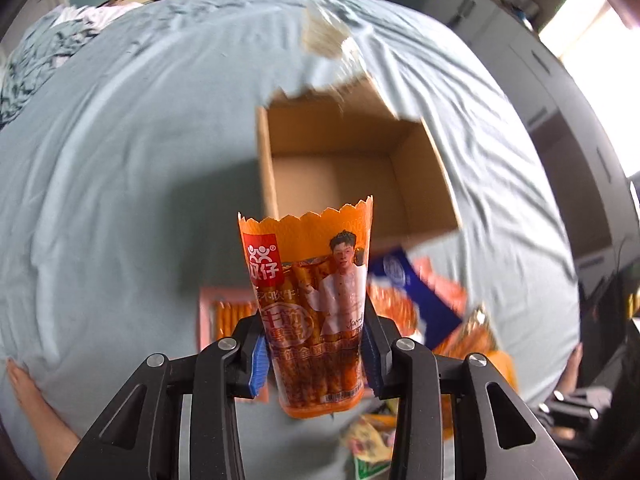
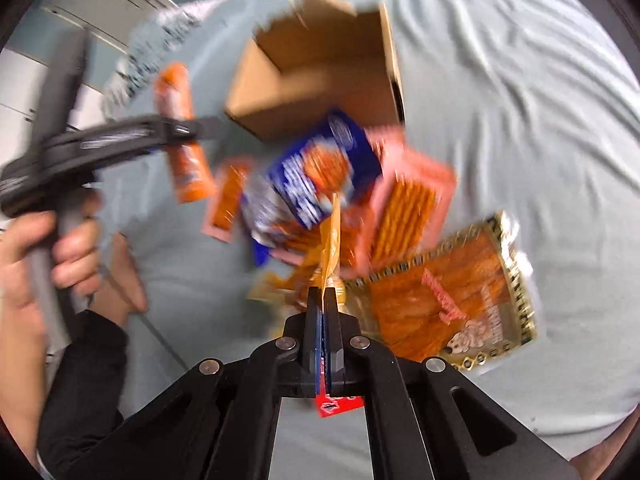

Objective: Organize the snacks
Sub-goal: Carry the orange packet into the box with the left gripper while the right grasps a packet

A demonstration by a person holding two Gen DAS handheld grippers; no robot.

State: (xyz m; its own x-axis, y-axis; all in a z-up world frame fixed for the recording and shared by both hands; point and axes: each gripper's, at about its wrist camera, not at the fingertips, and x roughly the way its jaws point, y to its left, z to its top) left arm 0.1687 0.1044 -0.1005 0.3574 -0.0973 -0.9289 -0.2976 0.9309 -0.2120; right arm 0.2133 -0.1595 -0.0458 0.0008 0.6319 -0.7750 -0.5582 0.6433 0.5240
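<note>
My left gripper [image 1: 316, 356] is shut on an orange snack packet [image 1: 314, 304] with a man's picture, held upright above the bed, short of the open cardboard box [image 1: 340, 160]. From the right wrist view the same packet [image 2: 182, 132] hangs in the left gripper [image 2: 188, 130]. My right gripper [image 2: 324, 300] is shut on the edge of a thin orange-yellow packet [image 2: 333, 240], seen edge-on, above a pile of snacks: a blue cracker bag [image 2: 316, 172], pink packs of sticks [image 2: 408, 208] and a gold-bordered pack [image 2: 452, 296]. The box [image 2: 320, 76] lies beyond the pile.
Everything rests on a pale blue wrinkled bedsheet [image 1: 132, 152]. A crumpled clear wrapper [image 1: 326, 36] lies behind the box. A patterned blanket [image 1: 36, 60] is at the far left. Grey cabinets [image 1: 540, 92] stand to the right. The person's hand [image 2: 48, 248] holds the left gripper's handle.
</note>
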